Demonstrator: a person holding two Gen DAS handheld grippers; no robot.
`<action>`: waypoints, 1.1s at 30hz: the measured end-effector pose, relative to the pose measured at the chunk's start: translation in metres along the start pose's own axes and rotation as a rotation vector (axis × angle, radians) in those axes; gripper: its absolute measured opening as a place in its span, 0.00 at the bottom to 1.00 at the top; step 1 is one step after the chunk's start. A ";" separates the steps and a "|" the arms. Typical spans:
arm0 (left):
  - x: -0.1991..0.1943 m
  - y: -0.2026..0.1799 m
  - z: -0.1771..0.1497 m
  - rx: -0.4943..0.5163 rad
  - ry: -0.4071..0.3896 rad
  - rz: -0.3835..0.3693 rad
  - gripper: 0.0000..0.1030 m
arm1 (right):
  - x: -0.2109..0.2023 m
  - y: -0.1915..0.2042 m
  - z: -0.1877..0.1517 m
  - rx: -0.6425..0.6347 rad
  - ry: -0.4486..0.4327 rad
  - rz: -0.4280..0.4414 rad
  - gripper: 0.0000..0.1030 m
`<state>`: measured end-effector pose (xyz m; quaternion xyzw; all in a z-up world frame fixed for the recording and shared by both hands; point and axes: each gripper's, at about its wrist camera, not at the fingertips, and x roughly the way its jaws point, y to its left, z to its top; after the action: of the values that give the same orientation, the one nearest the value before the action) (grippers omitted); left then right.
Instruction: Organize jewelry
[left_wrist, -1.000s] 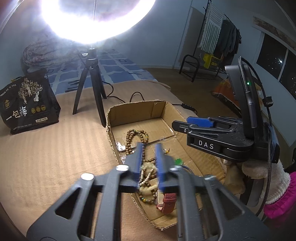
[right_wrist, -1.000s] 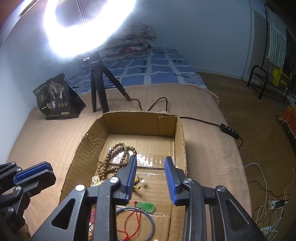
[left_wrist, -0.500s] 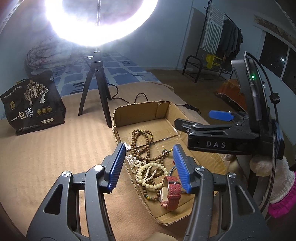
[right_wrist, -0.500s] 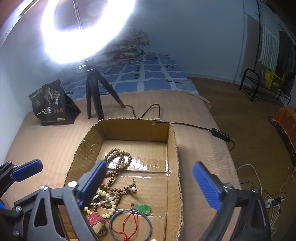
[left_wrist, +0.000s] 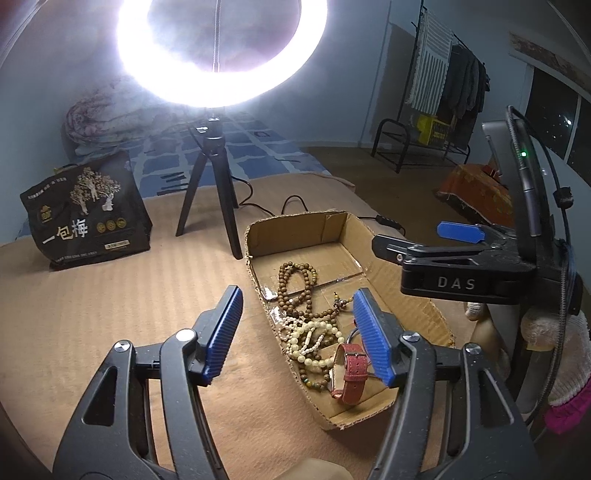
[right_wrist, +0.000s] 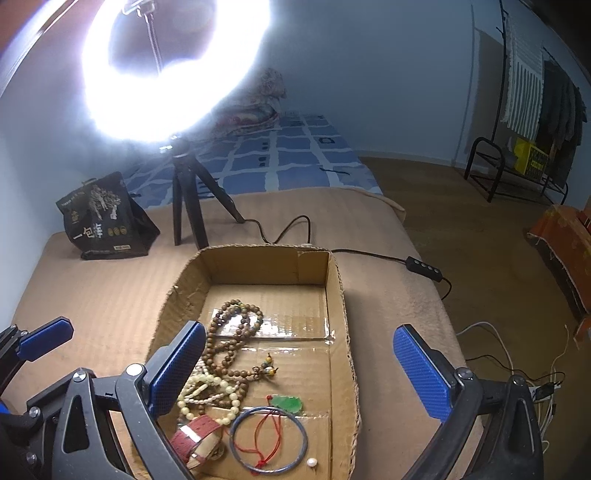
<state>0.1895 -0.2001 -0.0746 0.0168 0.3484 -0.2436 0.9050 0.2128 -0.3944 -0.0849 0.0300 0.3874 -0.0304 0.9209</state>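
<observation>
Nearest to the cameras, the left gripper (left_wrist: 297, 336) is seen with its blue pads spread wide apart and nothing is held between them; it is placed above the near left edge of the cardboard box (right_wrist: 338, 291). The right gripper (right_wrist: 299, 373) is also opened wide and empty, with its two fingers on either side of the box, above it. Inside the box, at the near end, a red watch strap (left_wrist: 351, 373) is laid, and beside it a blue bangle (right_wrist: 268, 439) with a red cord (right_wrist: 258, 441) inside its ring. A small white pearl (right_wrist: 312, 462) is found just beside the bangle, and a green pendant (right_wrist: 288, 403) is placed a little further in. A cream bead string (right_wrist: 207, 395) is tangled with a brown wooden bead necklace (right_wrist: 229, 332), which is stretched toward the middle of the box. The box is set on a tan blanket (left_wrist: 92, 306). Behind it, a black tripod (right_wrist: 188, 199) with a bright ring light (right_wrist: 170, 66) is stood, and a black printed bag (left_wrist: 86, 214) is seen to its left. A clothes rack (right_wrist: 532, 110) is visible far at the right.
</observation>
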 end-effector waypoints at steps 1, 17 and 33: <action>-0.003 0.001 0.000 -0.002 -0.001 0.002 0.65 | -0.004 0.002 0.000 -0.004 -0.003 -0.001 1.00; -0.063 0.002 0.006 0.003 -0.039 0.017 0.74 | -0.070 0.017 -0.005 -0.021 -0.054 -0.008 1.00; -0.155 -0.017 0.000 0.038 -0.110 0.030 0.80 | -0.150 0.029 -0.026 -0.051 -0.116 -0.010 1.00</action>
<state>0.0825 -0.1480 0.0267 0.0259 0.2934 -0.2370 0.9258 0.0920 -0.3587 0.0046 0.0029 0.3342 -0.0267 0.9421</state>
